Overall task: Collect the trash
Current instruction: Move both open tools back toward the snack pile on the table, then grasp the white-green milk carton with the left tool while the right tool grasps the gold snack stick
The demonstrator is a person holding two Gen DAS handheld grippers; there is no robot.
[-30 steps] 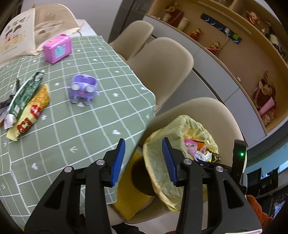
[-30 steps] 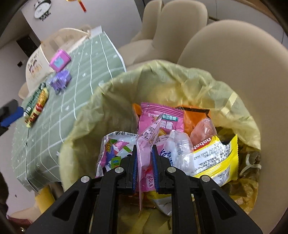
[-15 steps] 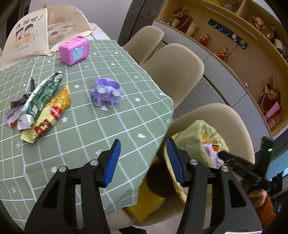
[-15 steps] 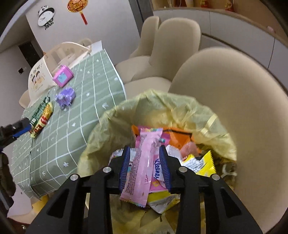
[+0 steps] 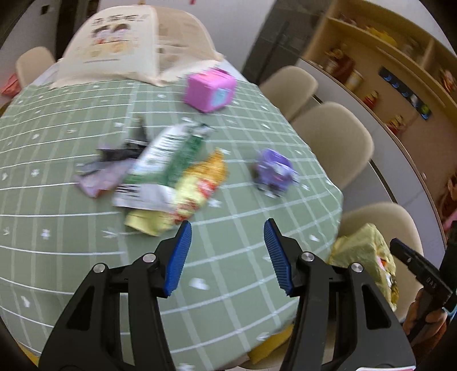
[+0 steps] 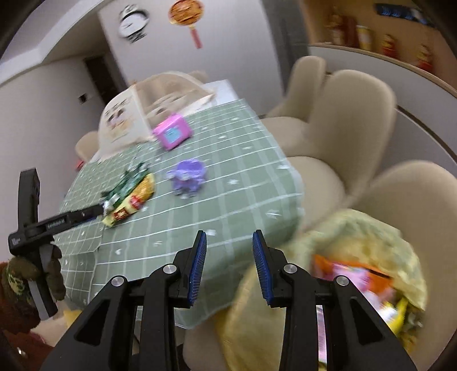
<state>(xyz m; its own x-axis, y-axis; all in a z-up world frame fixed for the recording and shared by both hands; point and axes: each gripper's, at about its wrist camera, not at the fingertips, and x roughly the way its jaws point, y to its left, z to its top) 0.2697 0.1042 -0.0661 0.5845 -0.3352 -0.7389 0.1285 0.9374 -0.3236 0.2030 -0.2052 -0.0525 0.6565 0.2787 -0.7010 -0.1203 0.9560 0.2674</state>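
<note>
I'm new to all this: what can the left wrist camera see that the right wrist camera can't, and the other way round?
Only the left wrist view shows the grey and purple wrappers lying beside the other trash.

Only the right wrist view shows the panda clock, the red wall ornament, and the packets inside the yellow trash bag.

Both show the green checked tablecloth, the green wrapper, the yellow packet, the pink box, the purple toy, the beige chairs and the bag itself. Each hand-held gripper, left and right, is open and empty.
</note>
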